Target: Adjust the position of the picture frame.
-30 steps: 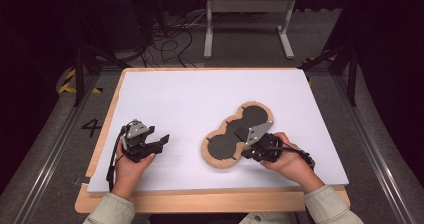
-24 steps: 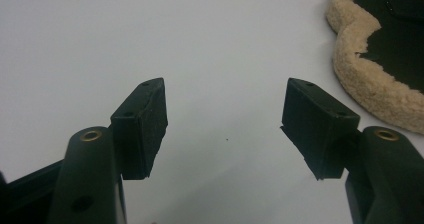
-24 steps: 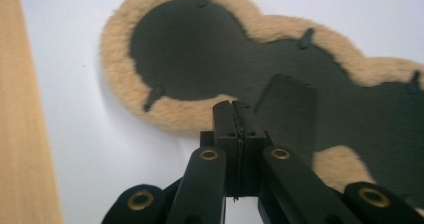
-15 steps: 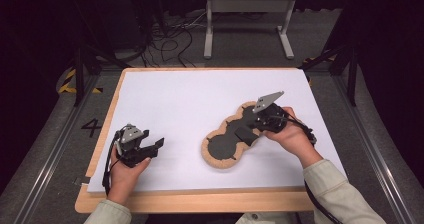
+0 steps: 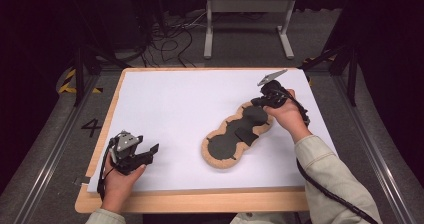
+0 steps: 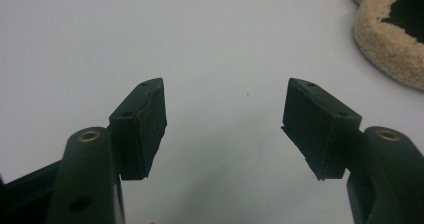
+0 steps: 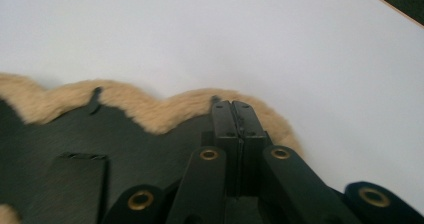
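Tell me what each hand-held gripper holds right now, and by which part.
The left hand-held gripper is open and empty. The right hand-held gripper is shut over the fleece-edged black pad's far end; whether it pinches anything cannot be told.

Only legible mark: the numeral "4" on the floor [image 5: 91,127] left of the table [image 5: 200,201].

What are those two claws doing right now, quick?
Left claw: open, holding nothing, above the white sheet.
Right claw: shut, over the fleece-edged pad; a grip on it cannot be told.
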`<state>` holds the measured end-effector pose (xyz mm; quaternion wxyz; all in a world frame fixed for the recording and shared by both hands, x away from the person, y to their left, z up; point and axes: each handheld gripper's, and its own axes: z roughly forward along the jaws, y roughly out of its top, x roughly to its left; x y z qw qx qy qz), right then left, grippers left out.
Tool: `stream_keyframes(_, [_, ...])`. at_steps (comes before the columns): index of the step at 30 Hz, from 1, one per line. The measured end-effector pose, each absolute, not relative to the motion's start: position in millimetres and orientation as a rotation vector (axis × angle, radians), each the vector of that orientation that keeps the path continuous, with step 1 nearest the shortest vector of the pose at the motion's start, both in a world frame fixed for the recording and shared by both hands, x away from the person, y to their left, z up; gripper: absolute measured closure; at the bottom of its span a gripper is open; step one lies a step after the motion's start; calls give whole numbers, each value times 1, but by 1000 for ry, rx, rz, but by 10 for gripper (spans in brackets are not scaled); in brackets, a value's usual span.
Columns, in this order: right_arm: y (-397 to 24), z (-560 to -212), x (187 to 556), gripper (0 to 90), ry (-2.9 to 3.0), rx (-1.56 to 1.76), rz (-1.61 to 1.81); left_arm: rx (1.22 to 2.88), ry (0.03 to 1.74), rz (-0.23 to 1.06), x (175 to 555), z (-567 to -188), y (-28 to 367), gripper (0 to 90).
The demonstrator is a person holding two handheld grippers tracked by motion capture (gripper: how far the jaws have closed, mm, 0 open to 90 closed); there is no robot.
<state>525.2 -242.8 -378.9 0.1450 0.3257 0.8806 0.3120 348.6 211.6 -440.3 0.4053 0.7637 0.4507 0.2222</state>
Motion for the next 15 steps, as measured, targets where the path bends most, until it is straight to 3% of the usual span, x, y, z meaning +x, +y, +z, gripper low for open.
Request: stream_keyframes(15, [-248,-411,571,900,2462,1135,815,1937,1152,563,338,-444,221,340])
